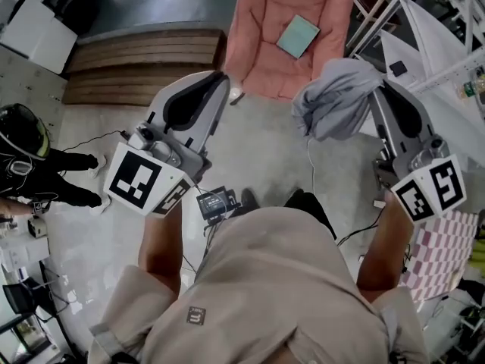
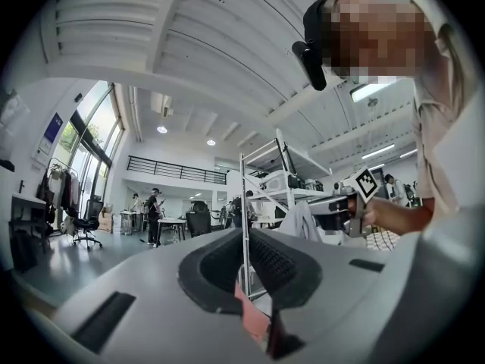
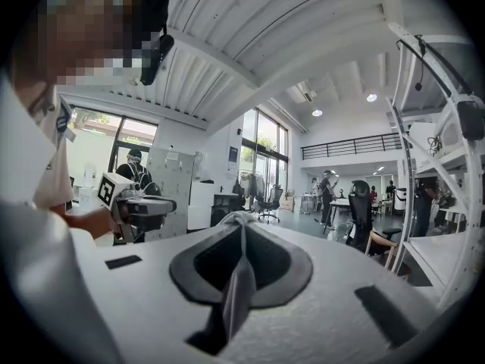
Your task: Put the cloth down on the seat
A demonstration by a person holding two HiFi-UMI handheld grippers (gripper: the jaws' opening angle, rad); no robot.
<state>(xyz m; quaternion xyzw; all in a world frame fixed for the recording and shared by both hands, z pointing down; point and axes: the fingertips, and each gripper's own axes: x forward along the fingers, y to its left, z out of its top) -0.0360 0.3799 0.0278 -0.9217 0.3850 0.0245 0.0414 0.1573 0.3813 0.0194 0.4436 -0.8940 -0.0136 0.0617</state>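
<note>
Grey cloth [image 1: 337,101] hangs pinched in right gripper [image 3: 241,224] near pink seat [image 1: 261,21]; left gripper [image 1: 221,79] clenched empty

Seat [image 1: 258,21] straight ahead with a book [image 1: 298,36] lying on it, wooden step [image 1: 144,63] to its left, rack [image 1: 386,10] to its right; cloth [image 1: 337,101] hangs off right gripper [image 1: 379,89] just before seat's right front corner, left gripper [image 1: 218,80] level with it, well apart.

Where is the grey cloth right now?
The grey cloth hangs at the head view's upper right, pinched in the right claw, beside the pink seat's near right corner.
</note>
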